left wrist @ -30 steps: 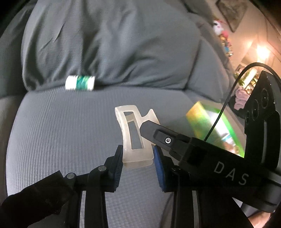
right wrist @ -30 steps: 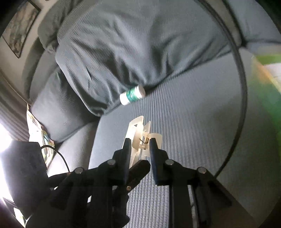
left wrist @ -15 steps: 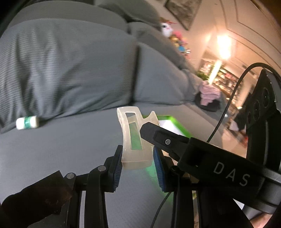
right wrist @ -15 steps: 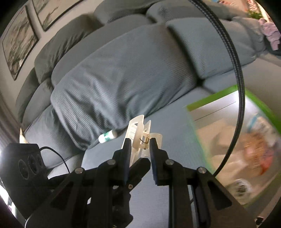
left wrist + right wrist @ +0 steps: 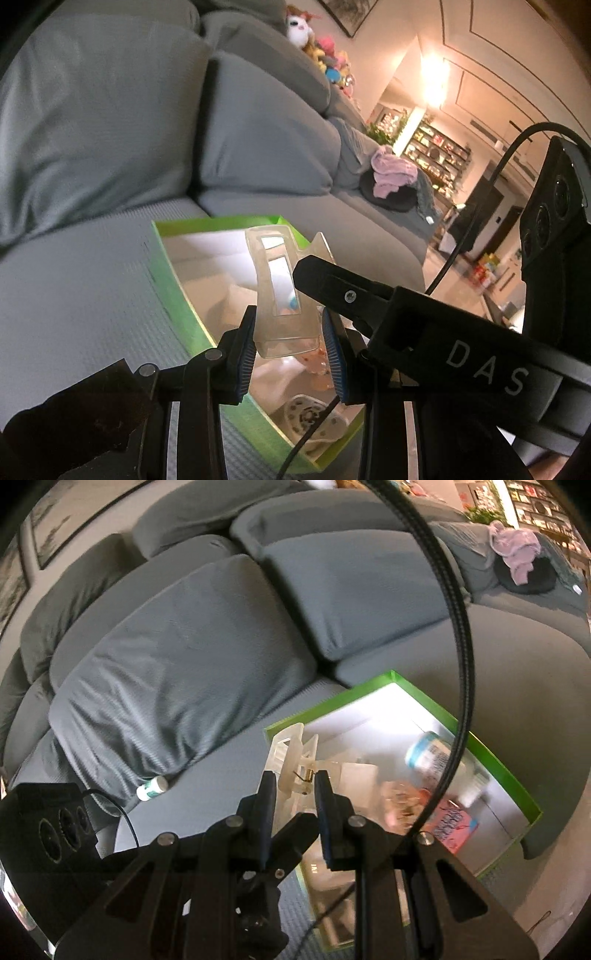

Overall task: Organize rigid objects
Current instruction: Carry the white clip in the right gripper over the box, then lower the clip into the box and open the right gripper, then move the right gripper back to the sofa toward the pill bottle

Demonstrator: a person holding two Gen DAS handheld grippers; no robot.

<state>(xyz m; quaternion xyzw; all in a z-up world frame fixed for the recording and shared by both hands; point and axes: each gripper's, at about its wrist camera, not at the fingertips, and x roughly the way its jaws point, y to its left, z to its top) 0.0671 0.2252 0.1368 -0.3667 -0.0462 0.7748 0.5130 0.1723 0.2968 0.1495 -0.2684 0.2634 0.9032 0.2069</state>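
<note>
Over the green box [image 5: 173, 280] on the grey sofa seat [image 5: 74, 295], you hold a translucent hair claw clip [image 5: 284, 291] with both tools at once. Your left hand-held gripper [image 5: 290, 345] is clamped on the clip's lower end, its blue-ribbed pads pressing each side, and the clip rises upright from there with its slotted face toward the camera. Your right hand-held gripper [image 5: 293, 801] is closed on the same hair claw clip [image 5: 291, 760] near its spring hinge, and its black finger reaches across the left view from the right, touching the clip's side.

The green box [image 5: 495, 764] lies open on the seat, directly beneath and beyond the clip. Inside it you can see a white bottle with a blue label [image 5: 432, 753] lying on its side, a pink card [image 5: 454, 827] near the right wall, and a white perforated round item [image 5: 306, 417] close to the near corner; other contents are too blurred to name.

To the left, well apart from the box, a small green-and-white tube [image 5: 152, 788] lies on the seat against the foot of a grey back cushion [image 5: 177, 672]. A black cable [image 5: 458, 627] arcs across the right view.
</note>
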